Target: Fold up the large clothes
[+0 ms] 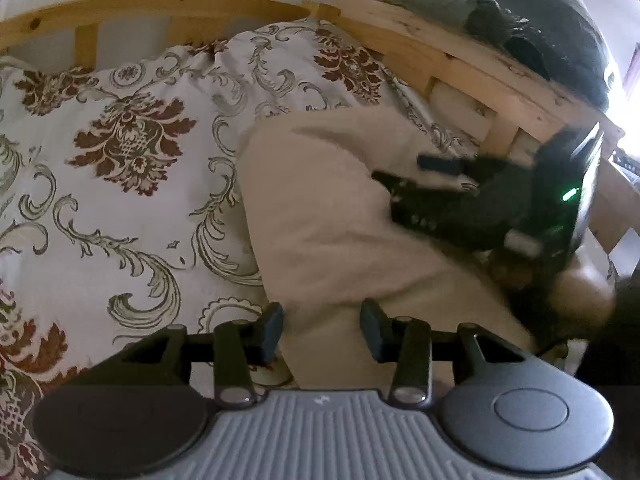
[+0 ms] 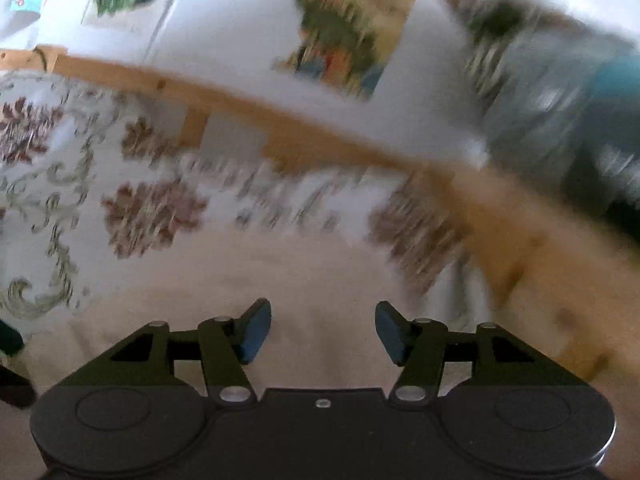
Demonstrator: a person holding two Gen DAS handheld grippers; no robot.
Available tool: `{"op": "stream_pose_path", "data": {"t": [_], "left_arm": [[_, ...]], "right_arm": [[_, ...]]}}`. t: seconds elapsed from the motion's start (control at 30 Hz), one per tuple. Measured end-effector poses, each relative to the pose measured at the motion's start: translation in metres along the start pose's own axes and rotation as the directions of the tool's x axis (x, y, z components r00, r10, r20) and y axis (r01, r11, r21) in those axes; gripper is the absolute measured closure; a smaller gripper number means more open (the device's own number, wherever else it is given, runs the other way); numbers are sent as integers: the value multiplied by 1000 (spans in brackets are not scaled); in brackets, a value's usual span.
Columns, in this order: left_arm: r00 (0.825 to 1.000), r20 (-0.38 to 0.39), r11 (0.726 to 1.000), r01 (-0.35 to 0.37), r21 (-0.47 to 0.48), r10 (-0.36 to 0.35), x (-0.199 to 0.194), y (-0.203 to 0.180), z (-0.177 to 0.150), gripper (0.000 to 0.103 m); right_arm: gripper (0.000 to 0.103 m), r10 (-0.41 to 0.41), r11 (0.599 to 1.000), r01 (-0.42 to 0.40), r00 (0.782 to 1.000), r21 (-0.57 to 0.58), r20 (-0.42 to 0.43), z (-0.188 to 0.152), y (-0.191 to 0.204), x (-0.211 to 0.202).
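While jaws stand apart on both left gripper [image 1: 321, 330] and right gripper [image 2: 323, 332] | align over beige garment [image 1: 320, 208] edge | pinch one layer, clear of floral bedspread [image 1: 120, 140].

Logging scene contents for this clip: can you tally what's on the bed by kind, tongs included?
Beige garment: 1
Floral bedspread: 1
Wooden bed frame: 1
Tongs: 2, the left tongs and the right tongs, both open above the garment
Total: 5
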State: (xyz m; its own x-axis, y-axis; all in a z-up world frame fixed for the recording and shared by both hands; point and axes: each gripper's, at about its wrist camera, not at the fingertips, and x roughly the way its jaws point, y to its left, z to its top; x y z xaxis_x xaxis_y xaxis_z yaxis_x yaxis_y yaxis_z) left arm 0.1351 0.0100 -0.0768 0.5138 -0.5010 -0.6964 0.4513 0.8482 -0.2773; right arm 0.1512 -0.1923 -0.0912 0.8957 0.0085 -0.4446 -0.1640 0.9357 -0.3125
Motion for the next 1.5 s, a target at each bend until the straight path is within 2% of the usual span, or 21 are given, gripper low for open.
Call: {"op": "stream_pose_path", "data": {"t": [0.07,0.17,0.3,0.37,0.4,0.53,0.6,0.7,0.77,0.93,1.13,1.4,1.5], "left_arm": [[1000,-4,999,3,-31,-3,2,2,1,47],[1000,-8,997,-3,-78,2,5,6,0,42],[1000,-7,995,-22,-100,21,6,6,-1,41],[999,2,995,-42,-94,42,8,2,-2,41],[999,7,994,-53,-91,54,9,-1,-2,41],[996,12,992,-84,-94,86,12,-10,-1,41],[995,13,992,-98,-85,100,11,-14,-1,41],[992,21,991,-123,-48,124,10,-20,-1,41],[991,20,990,-131,-48,132,10,-22,-1,38],[990,7,987,-138,-79,139,8,-16,-1,31],[989,-2,985,-148,-91,148,9,-12,-1,23],[990,-26,980,-144,-138,141,12,-3,0,13],[990,-31,979,-142,-144,139,13,-1,2,4]], "right_arm": [[42,-7,998,9,999,66,-36,-16,-4,18],[43,-31,993,38,998,108,-63,-29,-10,29],[43,-84,992,90,994,85,-72,-28,-7,25],[44,-91,990,100,991,97,-97,-20,-13,9],[41,-88,988,99,992,116,-94,-18,-17,-7],[11,-134,972,144,989,188,-62,-11,-41,-77],[6,-170,949,185,982,256,-80,-18,-51,-107],[5,-177,912,225,970,342,-166,-43,-60,-127],[5,-148,898,228,962,377,-231,-57,-68,-120],[5,-86,839,232,950,492,-301,-76,-82,-90],[4,-94,866,211,959,453,-266,-72,-70,-88],[1,-76,871,201,957,448,-281,-72,-72,-82],[1,-75,875,200,956,441,-285,-71,-70,-81]]}}
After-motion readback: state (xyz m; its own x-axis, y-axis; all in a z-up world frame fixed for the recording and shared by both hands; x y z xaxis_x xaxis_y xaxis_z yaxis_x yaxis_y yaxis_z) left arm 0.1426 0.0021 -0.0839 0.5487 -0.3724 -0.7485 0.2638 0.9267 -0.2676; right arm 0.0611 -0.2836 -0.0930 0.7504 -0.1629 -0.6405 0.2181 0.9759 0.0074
